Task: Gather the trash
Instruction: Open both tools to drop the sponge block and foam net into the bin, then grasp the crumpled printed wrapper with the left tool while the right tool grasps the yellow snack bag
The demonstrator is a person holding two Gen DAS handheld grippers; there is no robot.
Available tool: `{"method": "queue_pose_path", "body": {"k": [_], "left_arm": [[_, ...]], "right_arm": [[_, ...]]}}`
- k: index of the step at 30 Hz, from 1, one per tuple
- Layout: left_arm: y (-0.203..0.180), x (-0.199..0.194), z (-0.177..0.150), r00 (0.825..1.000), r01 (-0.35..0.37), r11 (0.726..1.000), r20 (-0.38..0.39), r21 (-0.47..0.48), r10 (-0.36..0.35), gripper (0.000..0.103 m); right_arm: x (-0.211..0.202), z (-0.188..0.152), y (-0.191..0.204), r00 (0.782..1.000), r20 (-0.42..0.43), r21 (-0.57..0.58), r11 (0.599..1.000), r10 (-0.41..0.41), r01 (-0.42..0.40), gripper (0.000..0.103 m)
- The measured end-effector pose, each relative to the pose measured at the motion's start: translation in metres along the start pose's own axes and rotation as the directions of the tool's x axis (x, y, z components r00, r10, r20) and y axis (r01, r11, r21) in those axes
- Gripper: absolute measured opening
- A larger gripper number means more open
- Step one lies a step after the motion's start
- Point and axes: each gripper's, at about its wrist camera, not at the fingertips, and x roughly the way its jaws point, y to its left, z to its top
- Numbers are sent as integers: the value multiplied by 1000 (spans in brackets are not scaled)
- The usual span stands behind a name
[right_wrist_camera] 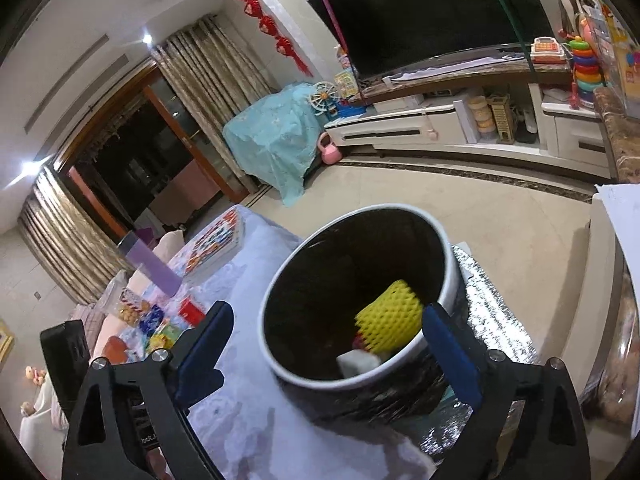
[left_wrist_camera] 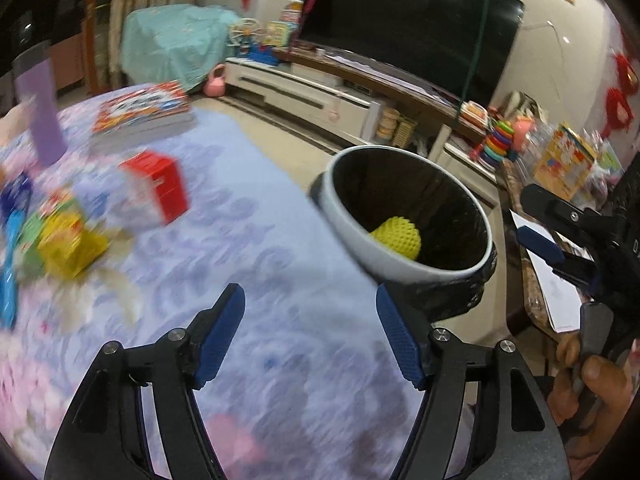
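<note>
Drop step, I judge: right gripper jaws wide, empty, over the bin; net lies inside. Left gripper jaws open, empty. Next: wrappers at nine o'clock on bench.

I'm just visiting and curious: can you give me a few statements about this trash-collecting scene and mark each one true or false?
1. A yellow foam net lies inside the bin. True.
2. The right gripper is clamped on a piece of trash. False: its jaws stand wide apart with nothing between the pads.
3. The left gripper holds the red box. False: it is open and empty; the box sits on the table.
4. The bin has a black liner. True.
5. The television is showing a programme. False: its screen is dark.
</note>
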Motion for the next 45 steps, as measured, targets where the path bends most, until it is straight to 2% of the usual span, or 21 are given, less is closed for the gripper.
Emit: {"method": "queue_pose_path", "body": {"k": [12,24,35,45], "left_arm": [[65,-51,-46,996,-75,988,44,-138,81,74],[134,-85,-76,982,-165,951,51,-263,184,74],[189,-103,-87,965,-225,910,49,-349,258,74],[229,-109,-86,956,-246,880,46,-407,289,74]], "right_arm": [[17,-39,58,996,-67,-85,994,64,-70,100],[45,-75,113,977,-173,-184,970,127,-159,100],[70,-98,152,956,-243,-214,952,164,-217,100],[93,-107,184,937,-289,-249,930,195,-270,100]]}}
